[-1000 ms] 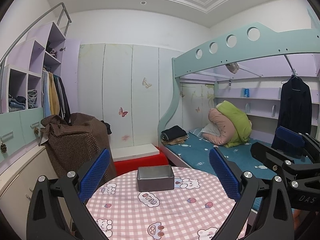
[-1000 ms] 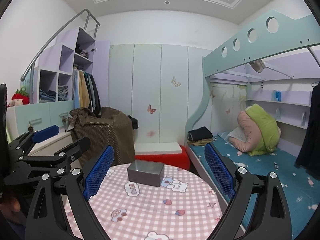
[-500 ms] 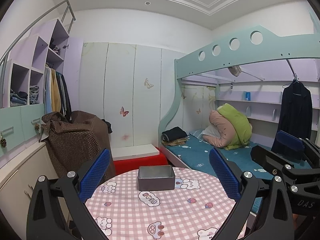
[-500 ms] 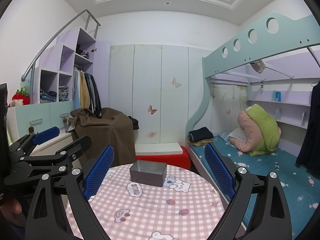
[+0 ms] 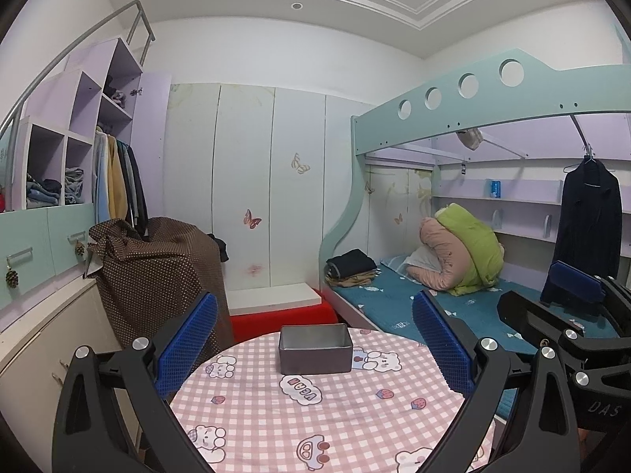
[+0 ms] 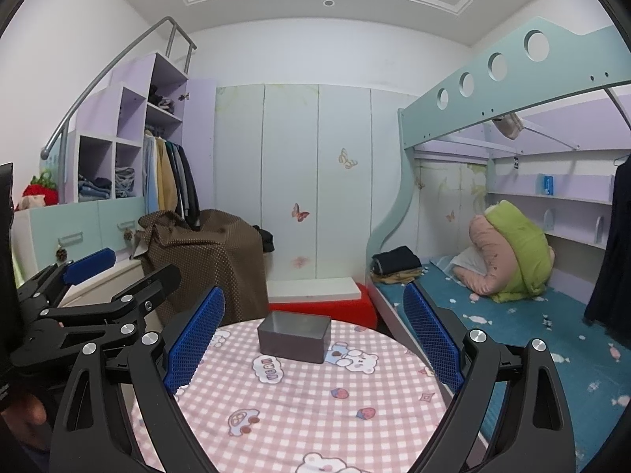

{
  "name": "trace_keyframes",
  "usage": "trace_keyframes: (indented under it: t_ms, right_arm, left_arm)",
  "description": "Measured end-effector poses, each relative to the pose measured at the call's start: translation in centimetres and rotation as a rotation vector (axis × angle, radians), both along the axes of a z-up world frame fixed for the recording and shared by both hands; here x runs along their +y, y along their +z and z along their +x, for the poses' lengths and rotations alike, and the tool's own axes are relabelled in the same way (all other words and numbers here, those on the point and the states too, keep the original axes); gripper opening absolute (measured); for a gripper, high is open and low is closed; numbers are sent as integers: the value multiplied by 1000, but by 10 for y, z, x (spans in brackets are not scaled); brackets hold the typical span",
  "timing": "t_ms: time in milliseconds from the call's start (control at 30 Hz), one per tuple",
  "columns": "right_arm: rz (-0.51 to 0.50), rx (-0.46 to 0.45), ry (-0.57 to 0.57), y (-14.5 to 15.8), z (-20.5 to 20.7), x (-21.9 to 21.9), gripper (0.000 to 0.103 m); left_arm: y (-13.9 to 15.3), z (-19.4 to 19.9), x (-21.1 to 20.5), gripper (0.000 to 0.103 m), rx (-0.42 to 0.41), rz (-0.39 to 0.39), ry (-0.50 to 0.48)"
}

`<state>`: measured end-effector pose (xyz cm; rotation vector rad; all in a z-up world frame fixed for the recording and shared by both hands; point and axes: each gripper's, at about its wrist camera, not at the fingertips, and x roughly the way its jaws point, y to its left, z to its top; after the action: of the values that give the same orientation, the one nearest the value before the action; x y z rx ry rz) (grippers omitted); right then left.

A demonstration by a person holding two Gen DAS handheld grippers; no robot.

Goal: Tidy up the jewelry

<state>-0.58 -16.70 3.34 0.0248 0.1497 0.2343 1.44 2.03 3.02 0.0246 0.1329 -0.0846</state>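
A grey open-topped metal box (image 5: 315, 349) (image 6: 294, 336) stands near the far edge of a round table with a pink checked cloth (image 5: 315, 418) (image 6: 299, 406). My left gripper (image 5: 315, 341) is open, its blue pads wide apart, hovering short of the box with nothing between them. My right gripper (image 6: 313, 333) is also open and holds nothing, level with the box from the near side. The right gripper (image 5: 568, 307) shows at the right edge of the left wrist view, the left gripper (image 6: 118, 272) at the left edge of the right wrist view. No jewelry is visible.
A brown dotted cloth (image 5: 157, 272) covers something left of the table. A red and white low box (image 5: 276, 307) sits behind it. A bunk bed (image 5: 453, 299) with bedding and folded clothes runs along the right. Wardrobe and shelves stand at the left.
Both views have tilted and shifted slightly; the box sits a little lower and nearer in each frame. Both grippers stay open, nothing taken hold of.
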Motion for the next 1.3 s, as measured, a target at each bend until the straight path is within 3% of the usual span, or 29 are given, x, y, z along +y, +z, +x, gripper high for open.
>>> trace_keyframes:
  t_ms: [1300]
  right_arm:
    - [6, 13, 9, 0, 0, -1, 89]
  left_arm:
    - [3, -4, 2, 96, -11, 13, 9]
